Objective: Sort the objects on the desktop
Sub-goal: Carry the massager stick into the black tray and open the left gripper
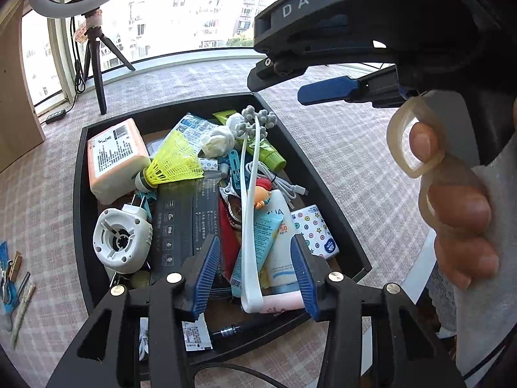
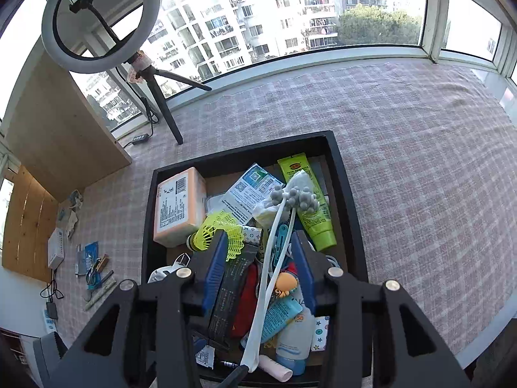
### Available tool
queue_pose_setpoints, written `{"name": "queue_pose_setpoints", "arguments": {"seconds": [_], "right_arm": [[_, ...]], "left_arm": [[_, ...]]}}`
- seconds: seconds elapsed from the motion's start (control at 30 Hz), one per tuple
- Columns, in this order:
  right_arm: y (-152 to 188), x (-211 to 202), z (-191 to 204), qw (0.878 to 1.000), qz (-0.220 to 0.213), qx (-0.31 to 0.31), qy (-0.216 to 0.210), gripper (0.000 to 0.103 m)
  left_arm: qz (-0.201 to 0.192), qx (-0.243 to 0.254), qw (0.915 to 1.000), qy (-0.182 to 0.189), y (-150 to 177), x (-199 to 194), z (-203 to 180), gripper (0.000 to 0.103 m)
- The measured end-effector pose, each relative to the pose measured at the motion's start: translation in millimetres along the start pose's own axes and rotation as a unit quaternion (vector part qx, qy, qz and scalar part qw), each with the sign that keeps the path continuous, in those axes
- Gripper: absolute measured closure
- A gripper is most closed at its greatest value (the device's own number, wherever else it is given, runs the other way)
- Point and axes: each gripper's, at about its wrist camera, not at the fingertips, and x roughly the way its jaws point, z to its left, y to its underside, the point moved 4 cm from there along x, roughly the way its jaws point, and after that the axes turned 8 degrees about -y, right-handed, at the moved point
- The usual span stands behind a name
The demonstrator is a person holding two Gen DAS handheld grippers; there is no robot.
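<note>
At lower centre, both grippers, left gripper (image 1: 255, 274) and right gripper (image 2: 258, 268), hover with jaws spread over the white massager (image 1: 250, 200) crossing the black tray (image 1: 79, 194) crowded with a shuttlecock (image 1: 174, 161), tubes and boxes.

Black tray (image 2: 349, 200) crammed, massager (image 2: 274, 258) lying across the pile, bare tablecloth (image 2: 420, 161) to its right

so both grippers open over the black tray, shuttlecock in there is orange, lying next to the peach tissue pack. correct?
One thing is off: the shuttlecock is yellow, not orange, as the left wrist view shows plainly. The rest holds: it lies beside the peach tissue pack in the black tray, and the left gripper and right gripper are both open above it.
</note>
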Motion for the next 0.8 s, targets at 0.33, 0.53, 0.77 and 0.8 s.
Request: {"name": "queue_pose_setpoints", "arguments": {"seconds": [0.33, 0.53, 0.77, 0.8], "right_arm": [[1, 14, 11, 0.999, 0.009, -0.015, -0.043, 0.058], [12, 33, 46, 0.997, 0.025, -0.04, -0.065, 0.058], [35, 54, 108, 0.992, 0.04, -0.091, -0.08, 0.058], [38, 58, 117, 0.991, 0.041, -0.098, -0.081, 0.058]], "left_arm": [[0.003, -0.032, 0.998, -0.055, 11, -7, 49, 0.059], [0.015, -0.07, 0.9935, -0.088, 33, -13, 107, 0.059], [0.029, -0.115, 0.985, -0.125, 62, -26, 193, 0.059], [0.031, -0.119, 0.9836, -0.132, 66, -28, 206, 0.059]]}}
